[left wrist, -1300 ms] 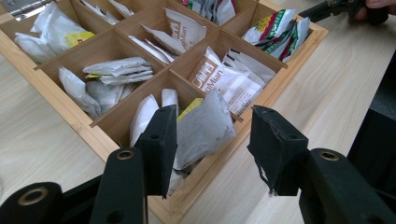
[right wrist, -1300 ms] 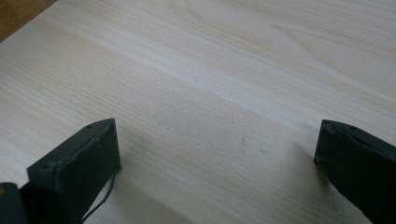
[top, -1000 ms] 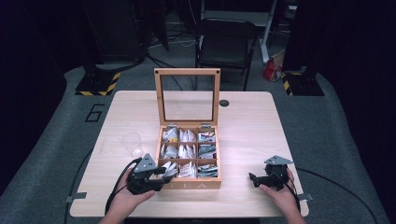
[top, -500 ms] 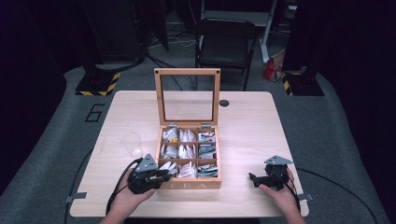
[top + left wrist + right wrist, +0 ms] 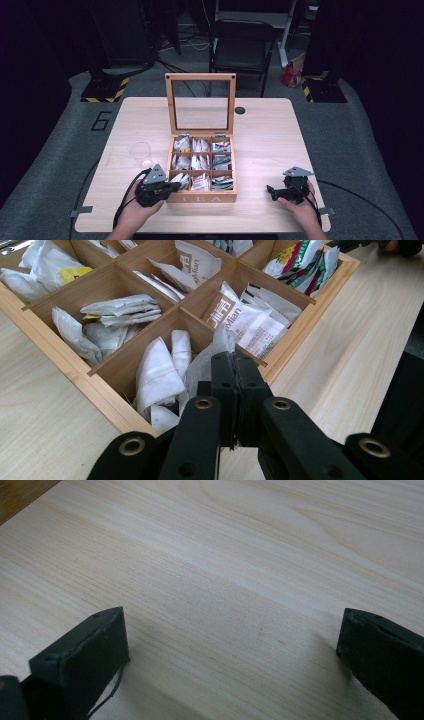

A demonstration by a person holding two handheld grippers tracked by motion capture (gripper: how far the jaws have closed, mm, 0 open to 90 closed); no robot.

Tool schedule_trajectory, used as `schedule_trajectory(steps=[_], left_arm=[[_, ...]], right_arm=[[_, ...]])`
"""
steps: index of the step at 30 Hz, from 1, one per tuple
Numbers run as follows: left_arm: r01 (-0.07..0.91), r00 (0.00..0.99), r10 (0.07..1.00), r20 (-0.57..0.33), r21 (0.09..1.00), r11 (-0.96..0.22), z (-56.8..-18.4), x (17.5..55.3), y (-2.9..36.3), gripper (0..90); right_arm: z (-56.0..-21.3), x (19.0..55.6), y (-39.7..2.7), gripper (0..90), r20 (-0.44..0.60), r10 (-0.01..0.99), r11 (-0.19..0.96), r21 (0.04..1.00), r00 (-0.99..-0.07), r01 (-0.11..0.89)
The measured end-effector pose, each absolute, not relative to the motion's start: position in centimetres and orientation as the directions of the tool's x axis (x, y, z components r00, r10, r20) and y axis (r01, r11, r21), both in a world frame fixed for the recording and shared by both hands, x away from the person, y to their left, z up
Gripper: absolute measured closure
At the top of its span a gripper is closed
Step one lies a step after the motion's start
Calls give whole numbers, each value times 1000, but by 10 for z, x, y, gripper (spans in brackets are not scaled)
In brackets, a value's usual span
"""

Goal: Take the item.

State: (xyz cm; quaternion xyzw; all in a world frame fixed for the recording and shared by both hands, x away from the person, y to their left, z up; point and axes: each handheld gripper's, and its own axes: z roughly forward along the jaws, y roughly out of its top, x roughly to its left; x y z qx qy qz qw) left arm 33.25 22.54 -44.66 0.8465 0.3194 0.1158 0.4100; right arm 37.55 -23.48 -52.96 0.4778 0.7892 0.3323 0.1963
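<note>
An open wooden tea box (image 5: 202,197) stands mid-table, its glass lid (image 5: 200,76) upright, its compartments full of tea bags. My left gripper (image 5: 177,186) reaches into the front-left compartment. Its jaws have just been closing and now pinch the top edge of a white tea bag (image 5: 205,365); in the left gripper view the left gripper (image 5: 233,365) is shut on that sachet above the box wall (image 5: 55,347). My right gripper (image 5: 270,191) rests to the right of the box. In its own view the right gripper (image 5: 232,645) is open over bare tabletop (image 5: 225,555).
A clear glass cup (image 5: 140,150) stands left of the box, just beyond my left hand. A small black disc (image 5: 240,110) lies near the table's far edge. A black chair (image 5: 242,50) stands behind the table.
Both hands stay where they were. The left gripper's jaws look drawn closer together at the box's front-left compartment.
</note>
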Motion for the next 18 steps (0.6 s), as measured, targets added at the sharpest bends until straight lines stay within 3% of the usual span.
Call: schedule_trajectory(steps=[18], left_arm=[[438,760,647,-63,784,-439,-424,339,233,896]], right_arm=[[-530,376,-235,0,8,884,323,712,-467,624]])
